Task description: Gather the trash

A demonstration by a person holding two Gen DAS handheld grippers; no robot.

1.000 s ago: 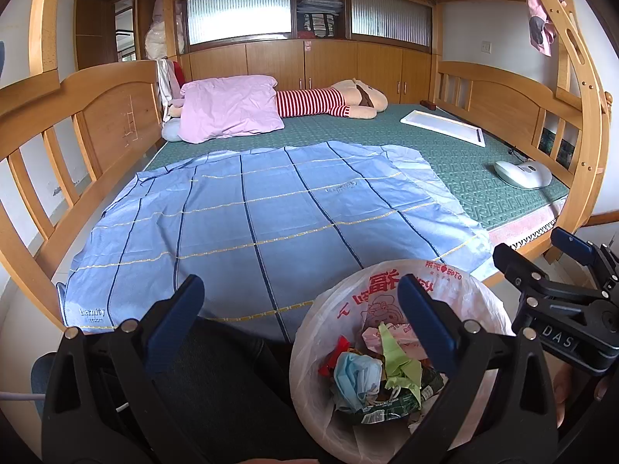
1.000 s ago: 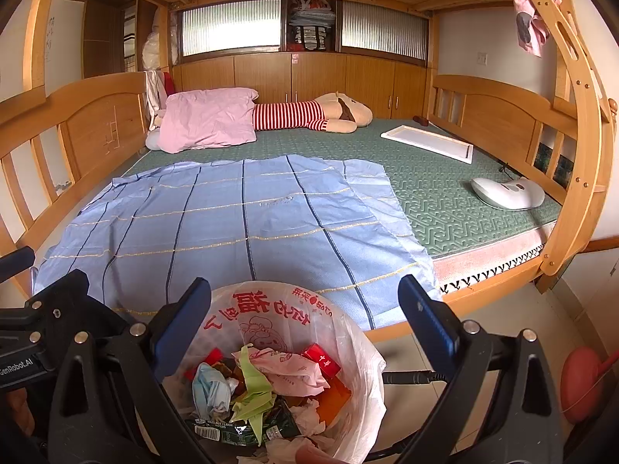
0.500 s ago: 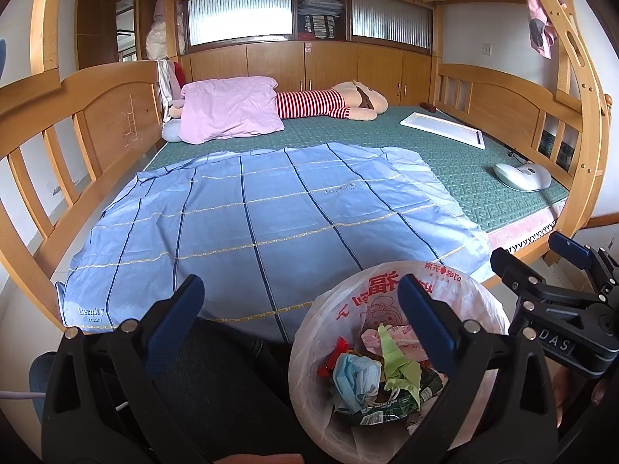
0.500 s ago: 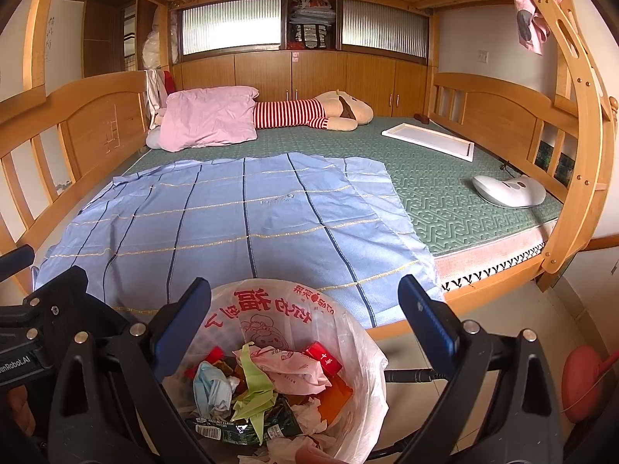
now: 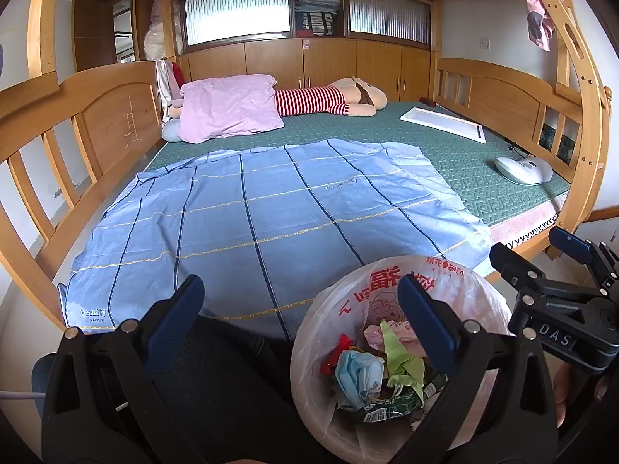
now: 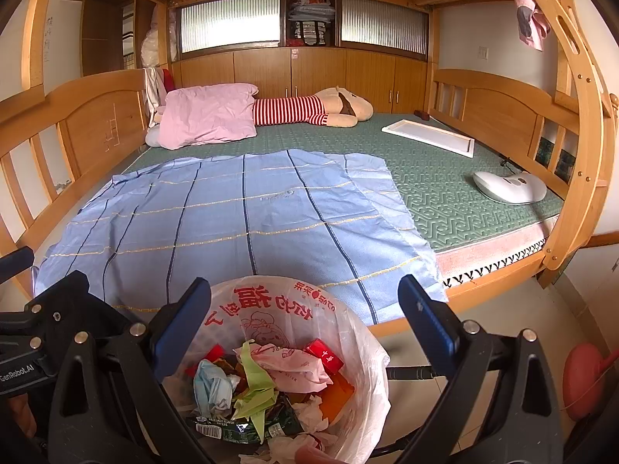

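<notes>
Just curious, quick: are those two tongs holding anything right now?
Left tongs: open, holding nothing.
Right tongs: open, holding nothing, above the bin.

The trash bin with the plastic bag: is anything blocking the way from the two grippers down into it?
Nothing visible does. The trash bin is open at the top, with crumpled trash lying inside. The right hand-held gripper is open and empty above it, and the left hand-held gripper is open and empty beside it.
</notes>
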